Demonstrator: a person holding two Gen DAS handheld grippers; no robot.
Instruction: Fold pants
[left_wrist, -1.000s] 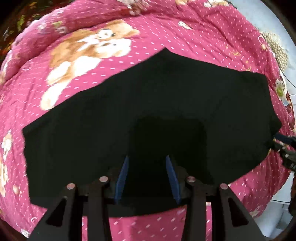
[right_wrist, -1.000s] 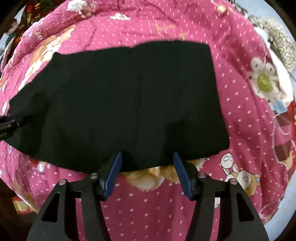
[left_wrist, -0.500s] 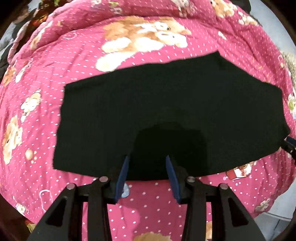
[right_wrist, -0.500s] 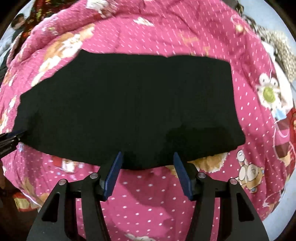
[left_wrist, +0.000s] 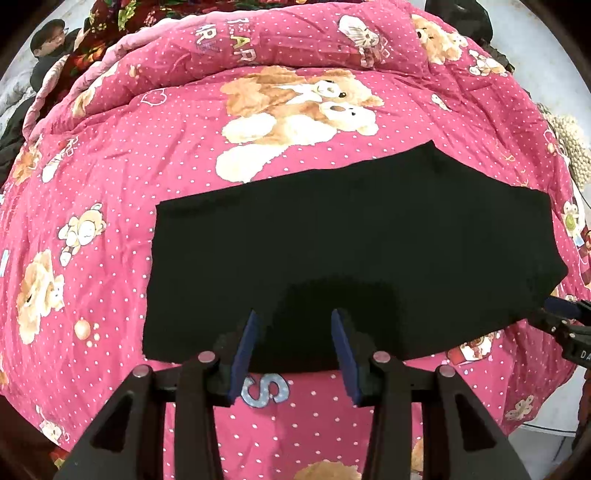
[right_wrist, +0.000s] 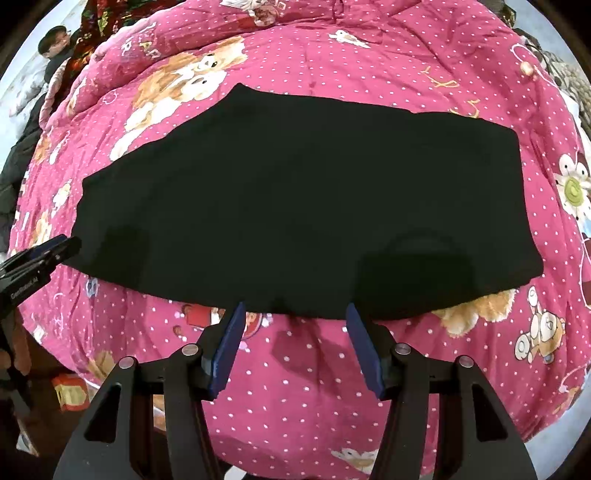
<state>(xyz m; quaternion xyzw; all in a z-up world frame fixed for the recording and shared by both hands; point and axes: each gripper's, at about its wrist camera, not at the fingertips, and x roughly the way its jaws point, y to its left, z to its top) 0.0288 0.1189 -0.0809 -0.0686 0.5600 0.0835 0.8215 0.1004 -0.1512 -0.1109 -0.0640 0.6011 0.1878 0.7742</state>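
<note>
Two grippers, left (left_wrist: 295, 347) and right (right_wrist: 295, 339), jaws spread wide and empty, hover just short of the flat pants (right_wrist: 295, 192) ahead on the quilt (left_wrist: 184, 147).

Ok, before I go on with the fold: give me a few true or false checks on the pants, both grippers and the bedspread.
1. The black pants lie flat on the pink bear-print bedspread. True.
2. The left gripper is clamped on the fabric. False: its jaws stand open, holding nothing, at the near edge.
3. The right gripper is open. True.
4. The pants are bunched in a heap. False: they are spread in one smooth, wide panel.
5. A blue letter S shows on the bedspread between the left gripper's fingers. True.
</note>
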